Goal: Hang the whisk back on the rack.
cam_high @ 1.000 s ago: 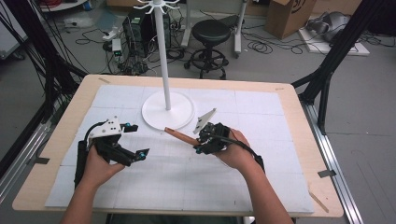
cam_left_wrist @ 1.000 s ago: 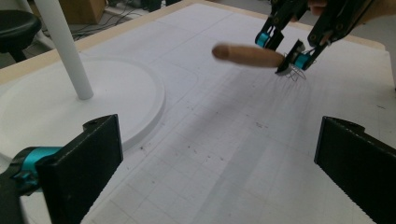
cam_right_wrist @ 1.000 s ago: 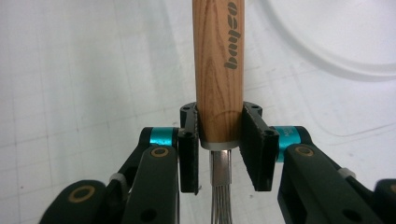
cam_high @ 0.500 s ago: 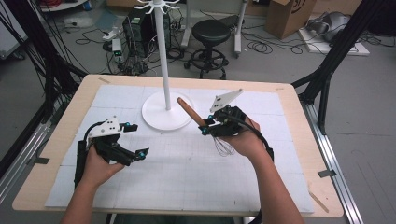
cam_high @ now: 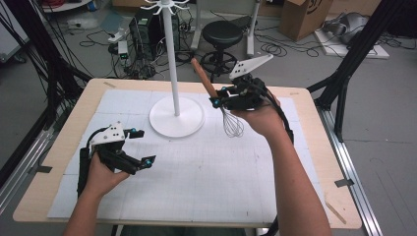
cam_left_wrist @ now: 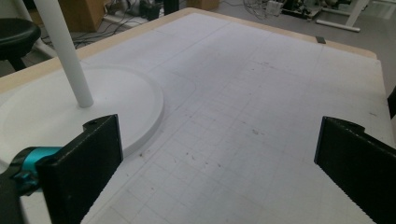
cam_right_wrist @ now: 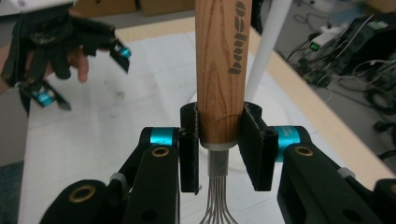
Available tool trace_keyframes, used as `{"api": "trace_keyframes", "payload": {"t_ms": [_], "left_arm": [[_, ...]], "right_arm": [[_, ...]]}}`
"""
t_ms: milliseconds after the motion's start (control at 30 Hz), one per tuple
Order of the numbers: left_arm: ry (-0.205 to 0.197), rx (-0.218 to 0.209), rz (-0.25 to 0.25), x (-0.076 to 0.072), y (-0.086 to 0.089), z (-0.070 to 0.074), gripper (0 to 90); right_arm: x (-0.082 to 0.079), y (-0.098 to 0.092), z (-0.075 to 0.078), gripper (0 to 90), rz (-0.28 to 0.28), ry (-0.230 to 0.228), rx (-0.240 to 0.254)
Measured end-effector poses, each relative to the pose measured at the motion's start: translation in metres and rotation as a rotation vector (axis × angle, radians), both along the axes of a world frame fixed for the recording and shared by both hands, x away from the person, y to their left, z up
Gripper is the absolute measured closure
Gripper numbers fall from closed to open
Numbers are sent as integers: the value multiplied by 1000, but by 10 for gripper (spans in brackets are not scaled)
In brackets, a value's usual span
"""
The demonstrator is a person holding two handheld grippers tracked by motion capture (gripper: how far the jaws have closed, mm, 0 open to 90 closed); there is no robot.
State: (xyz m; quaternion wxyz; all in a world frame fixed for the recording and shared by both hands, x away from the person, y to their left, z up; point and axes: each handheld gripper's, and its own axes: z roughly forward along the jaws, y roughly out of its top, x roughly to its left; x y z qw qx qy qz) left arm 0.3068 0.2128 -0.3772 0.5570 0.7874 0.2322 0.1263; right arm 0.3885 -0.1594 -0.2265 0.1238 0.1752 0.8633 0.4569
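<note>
Whisk hangs above the table's far right, its wooden handle pinched by the right gripper; hanging it on the white stand remains. Left gripper rests spread, empty.

brown wood-grain whisk handle, white stand, white gridded mat

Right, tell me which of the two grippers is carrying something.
The right gripper: its fingers clamp the wooden handle of a whisk, lifted above the table. The left gripper sits low near the white stand's base, fingers apart, nothing between them.
</note>
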Motion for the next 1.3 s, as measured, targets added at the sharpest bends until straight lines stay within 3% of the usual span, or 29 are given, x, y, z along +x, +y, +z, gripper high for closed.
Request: {"api": "trace_keyframes", "payload": {"t_ms": [300, 800, 1033, 1300], "left_arm": [[-1, 6, -2, -2, 0, 1, 16], [-1, 19, 4, 0, 0, -1, 16], [7, 22, 1, 1, -1, -2, 16], [2, 22, 7, 2, 0, -3, 16]], "right_arm": [[19, 8, 27, 707, -29, -18, 14], [46, 15, 52, 708, -74, -13, 63], [53, 17, 63, 708, -96, -27, 35], [65, 21, 75, 708, -162, -52, 1]]}}
